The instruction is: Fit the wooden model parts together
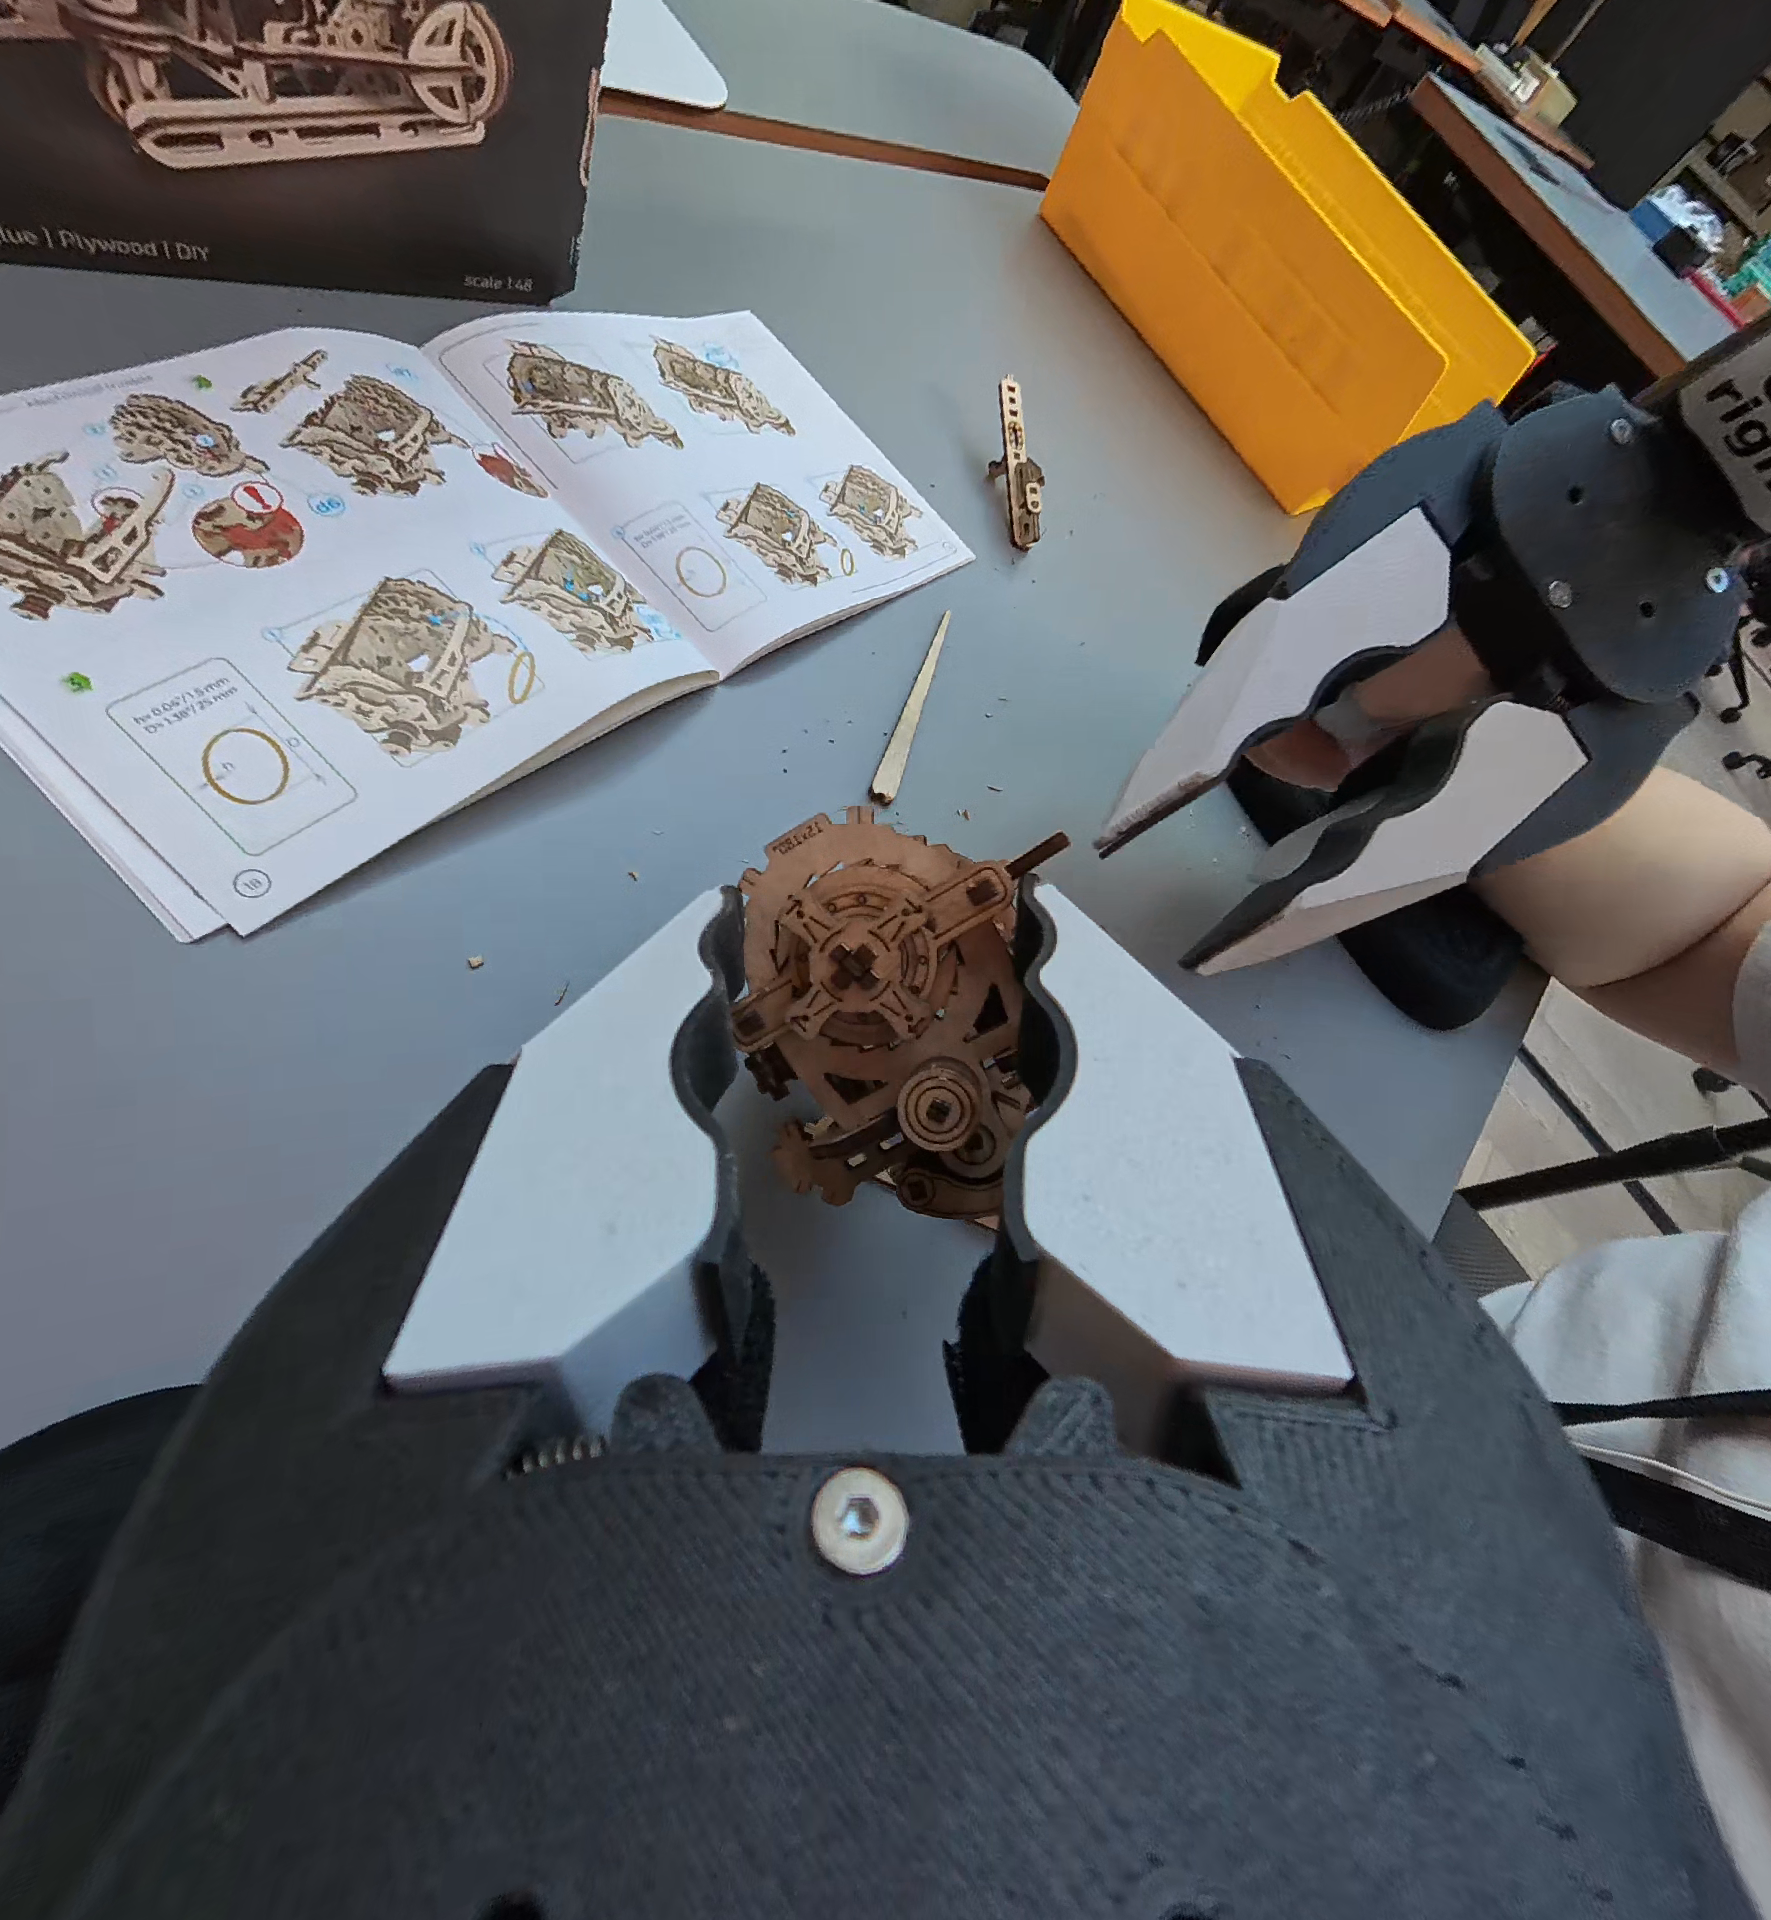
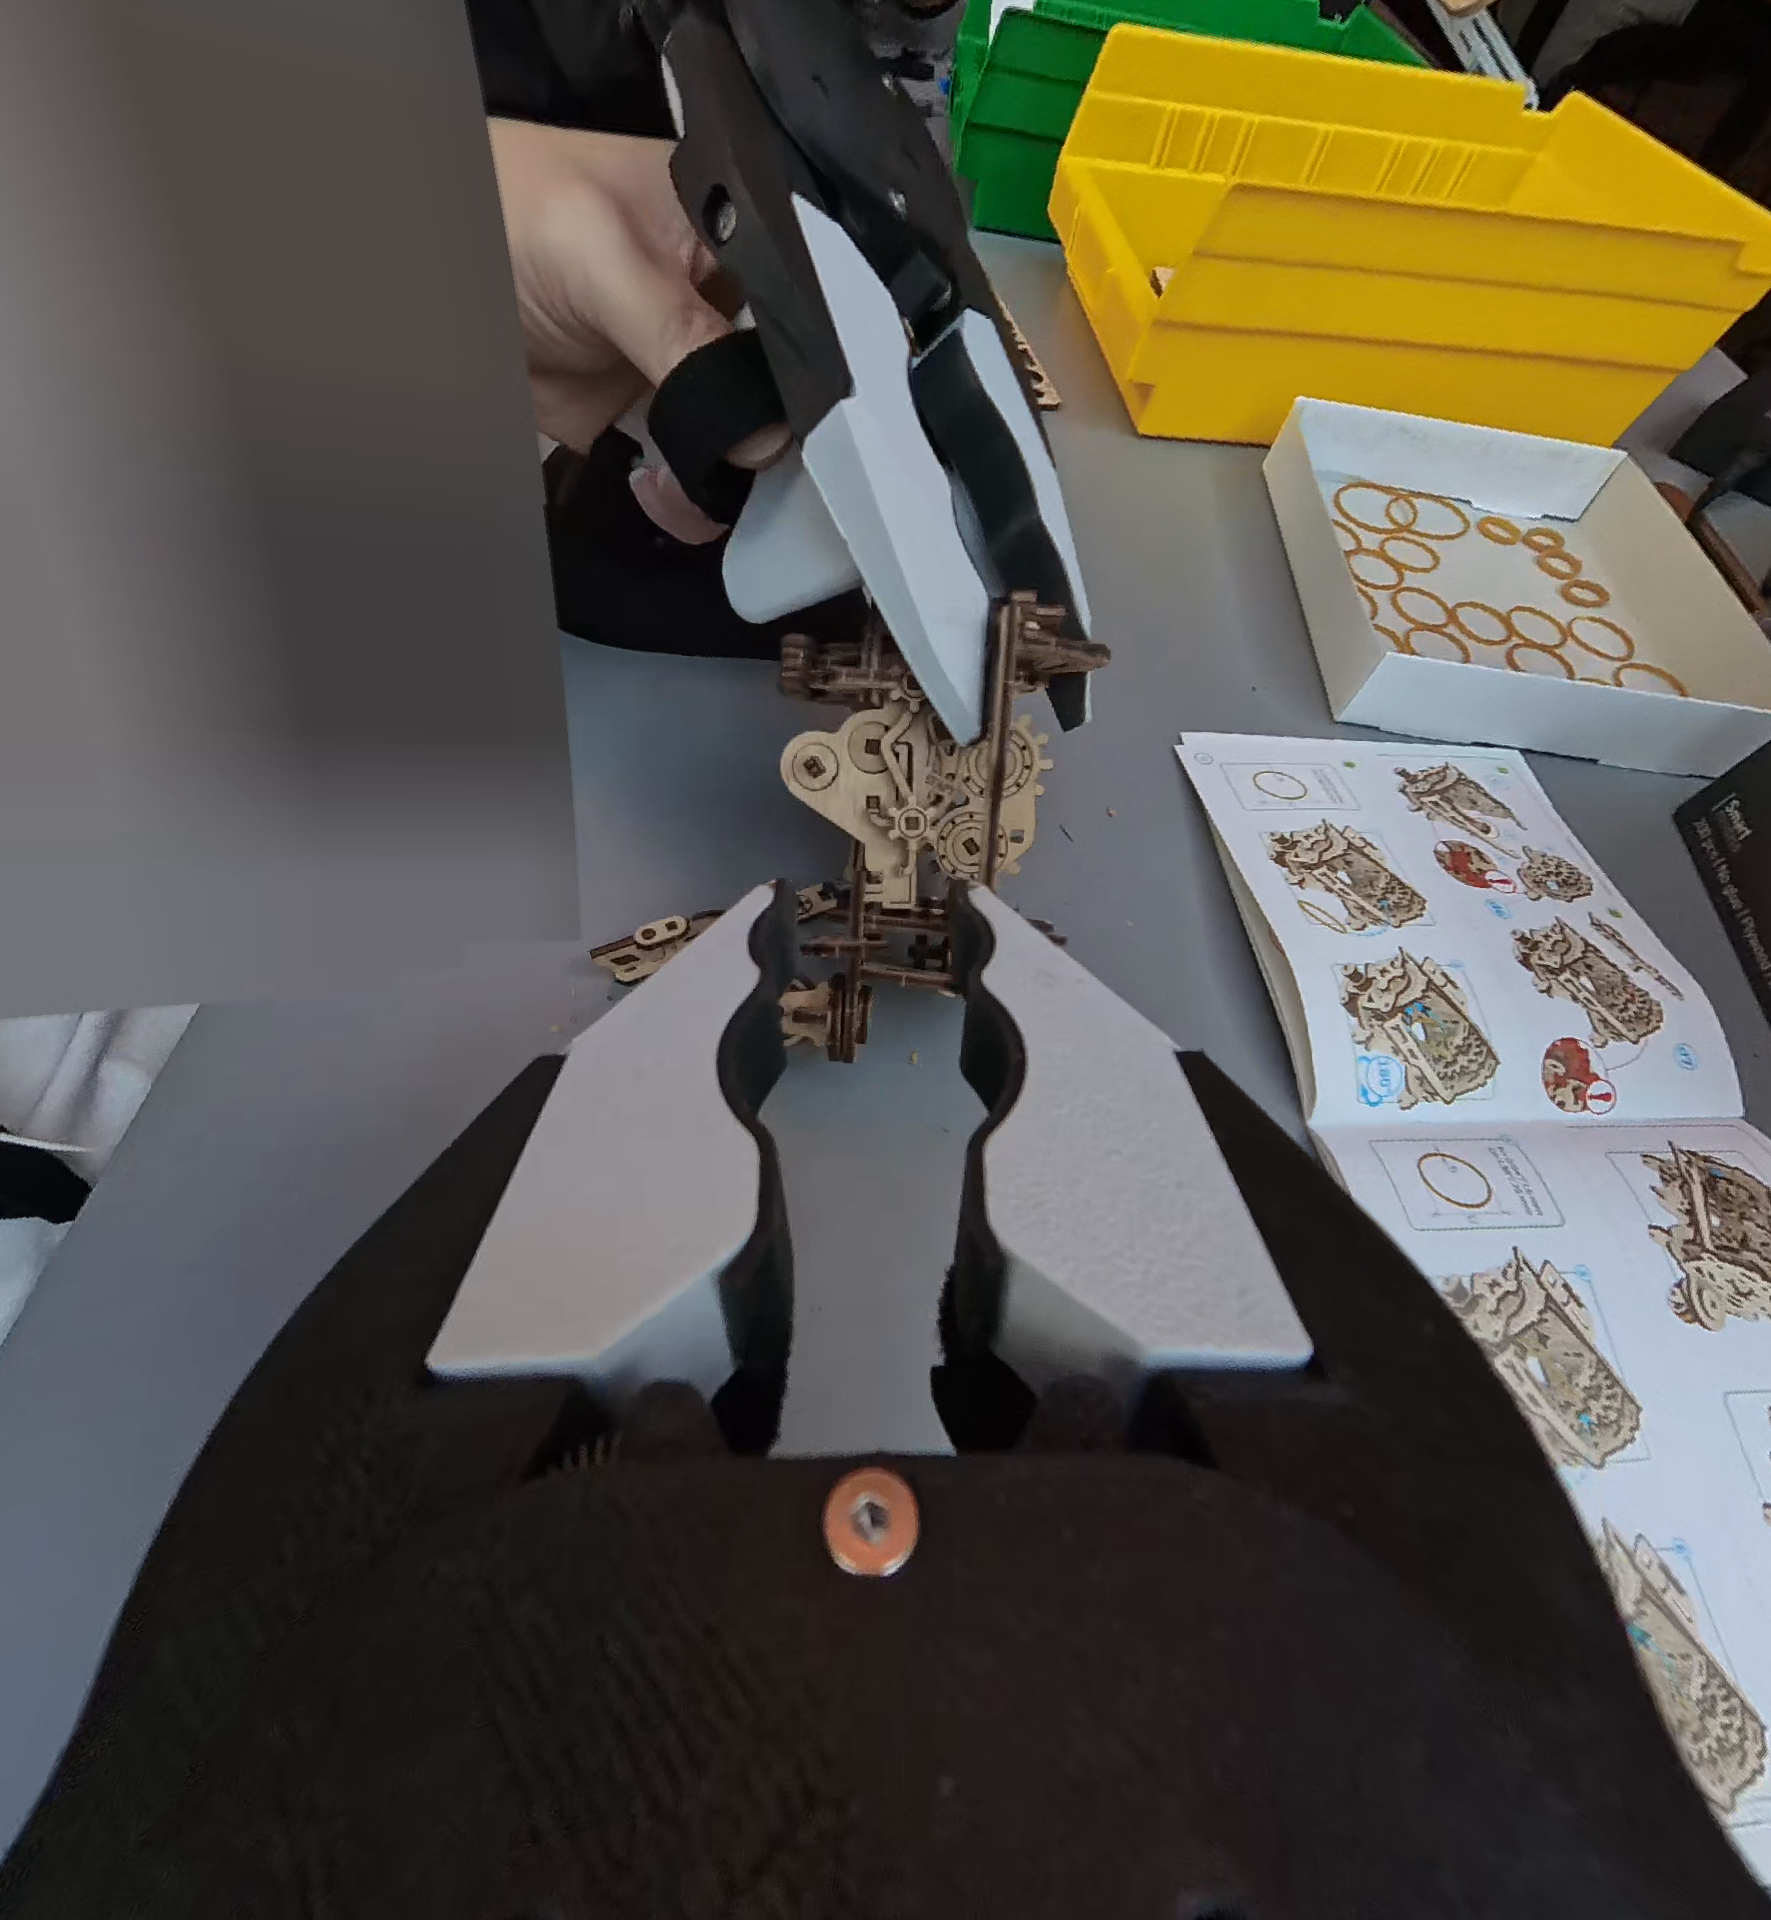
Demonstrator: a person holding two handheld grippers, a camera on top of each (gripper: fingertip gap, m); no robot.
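Note:
A partly built wooden model of gears and plates is clamped between the fingers of my left gripper, which holds it just above the grey table. In the right wrist view the left gripper grips the model from above. My right gripper is open and empty, its tips close to the model's lower end. In the left wrist view it sits just right of the model, apart from it. A small wooden part, a pointed wooden stick and another loose piece lie on the table.
An open instruction booklet lies at the left; it also shows in the right wrist view. A dark kit box, yellow bins, a green bin and a white tray of rubber bands stand behind. The table edge is near. From the right gripper's tips to the loose piece is close to 8 cm.

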